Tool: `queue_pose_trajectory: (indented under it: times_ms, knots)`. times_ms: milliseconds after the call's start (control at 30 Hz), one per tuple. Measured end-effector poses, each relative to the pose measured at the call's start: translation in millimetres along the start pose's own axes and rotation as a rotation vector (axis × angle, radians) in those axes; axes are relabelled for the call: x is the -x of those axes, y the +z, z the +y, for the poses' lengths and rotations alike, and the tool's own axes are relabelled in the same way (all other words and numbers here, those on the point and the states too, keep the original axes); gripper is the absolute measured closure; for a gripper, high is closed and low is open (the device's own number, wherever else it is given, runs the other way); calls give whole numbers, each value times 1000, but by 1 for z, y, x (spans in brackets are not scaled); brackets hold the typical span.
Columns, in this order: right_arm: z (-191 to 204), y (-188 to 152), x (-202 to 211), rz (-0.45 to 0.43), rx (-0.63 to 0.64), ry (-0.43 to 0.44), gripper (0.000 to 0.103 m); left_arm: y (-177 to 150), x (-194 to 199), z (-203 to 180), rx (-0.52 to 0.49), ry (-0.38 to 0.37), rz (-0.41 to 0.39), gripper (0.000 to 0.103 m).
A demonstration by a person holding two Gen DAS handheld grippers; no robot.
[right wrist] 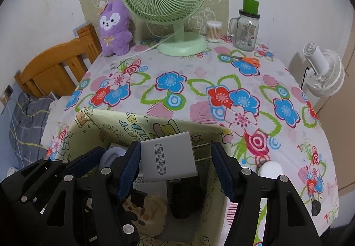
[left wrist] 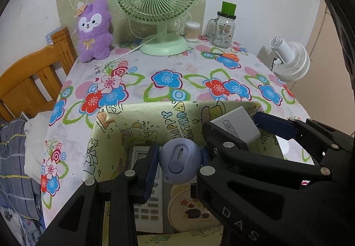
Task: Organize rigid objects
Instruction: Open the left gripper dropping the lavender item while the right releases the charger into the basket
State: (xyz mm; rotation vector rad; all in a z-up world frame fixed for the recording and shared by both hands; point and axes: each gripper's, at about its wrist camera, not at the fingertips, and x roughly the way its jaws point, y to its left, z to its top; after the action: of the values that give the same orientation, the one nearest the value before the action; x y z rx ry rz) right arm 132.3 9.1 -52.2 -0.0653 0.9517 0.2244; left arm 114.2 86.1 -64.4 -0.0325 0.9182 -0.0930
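Left wrist view: my left claw (left wrist: 179,162) is clamped tight on the round lilac gadget (left wrist: 179,160), 1 blue pad on each side. It hangs inside the open yellow cartoon box (left wrist: 142,119), which sits at the table's near edge. Under it, on the box floor, lies a white remote (left wrist: 149,203). My right claw (left wrist: 235,129) shows at right, carrying the white charger (left wrist: 236,122) over the same box. Far edge of the floral tablecloth (left wrist: 190,70): purple plush (left wrist: 94,30), green fan (left wrist: 156,1), cotton swab tub (left wrist: 192,31), glass jar (left wrist: 223,28), orange scissors (left wrist: 224,56).

Right wrist view: my right claw (right wrist: 175,161) stands about half open, gripping the charger (right wrist: 168,157) lengthwise, left pad on its body, prongs against the right pad (right wrist: 223,170). It sits over the box (right wrist: 88,126) interior. The left claw (right wrist: 97,165) and gadget (right wrist: 112,155) are at left, lower in the box.
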Motion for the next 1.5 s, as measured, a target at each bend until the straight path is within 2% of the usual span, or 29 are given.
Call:
queue_pose_trajectory:
  times_ms: [133, 567, 833, 1100, 1500]
  knots:
    - [3, 0, -4, 2, 17, -24, 35, -1, -5, 3, 11, -20, 12, 63]
    - [11, 3, -12, 10, 69, -88, 34, -2, -13, 13, 17, 10, 32, 63]
    - [12, 1, -1, -8, 72, -75, 34, -4, -4, 11, 15, 13, 14, 63]
    - [5, -6, 16, -29, 50, -66, 34, -8, 12, -5, -17, 16, -9, 63]
    - [-29, -20, 46, -68, -11, -64, 34, -11, 30, -45, -57, -3, -49, 63]
